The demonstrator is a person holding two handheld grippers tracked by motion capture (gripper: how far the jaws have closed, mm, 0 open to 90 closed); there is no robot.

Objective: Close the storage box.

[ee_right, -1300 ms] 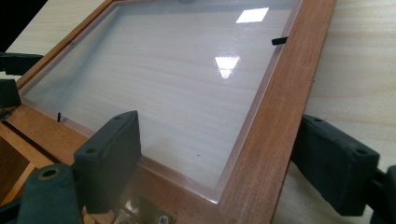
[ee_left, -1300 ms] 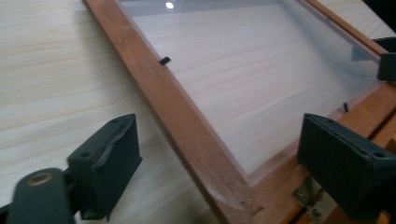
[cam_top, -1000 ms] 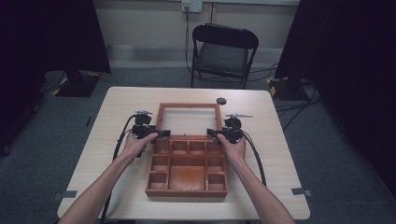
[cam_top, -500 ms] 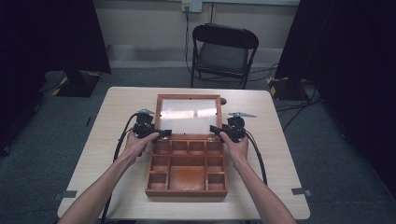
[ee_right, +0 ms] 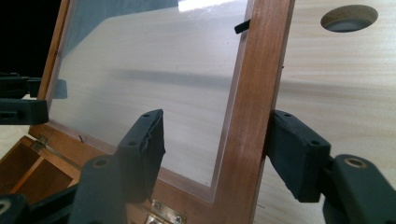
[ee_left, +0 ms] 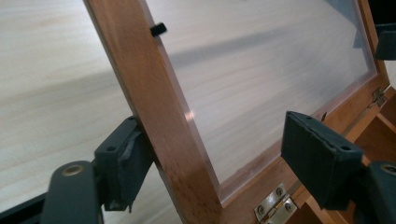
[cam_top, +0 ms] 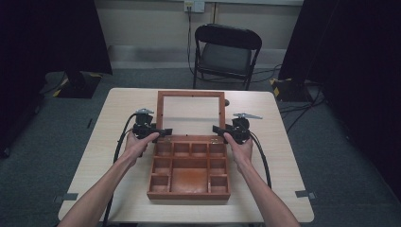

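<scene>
Wooden lid (cam_top: 191, 115) frame between fingers; both grips' contact unclear.

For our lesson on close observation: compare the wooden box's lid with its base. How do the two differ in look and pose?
The lid is an open frame around a clear pane; the base is solid wood split into compartments. The lid stands tilted back on its hinges; the base lies flat on the table. The left gripper and right gripper straddle the lid's side rails; nothing straddles the base. Both are the same reddish-brown wood, joined by hinges.
</scene>
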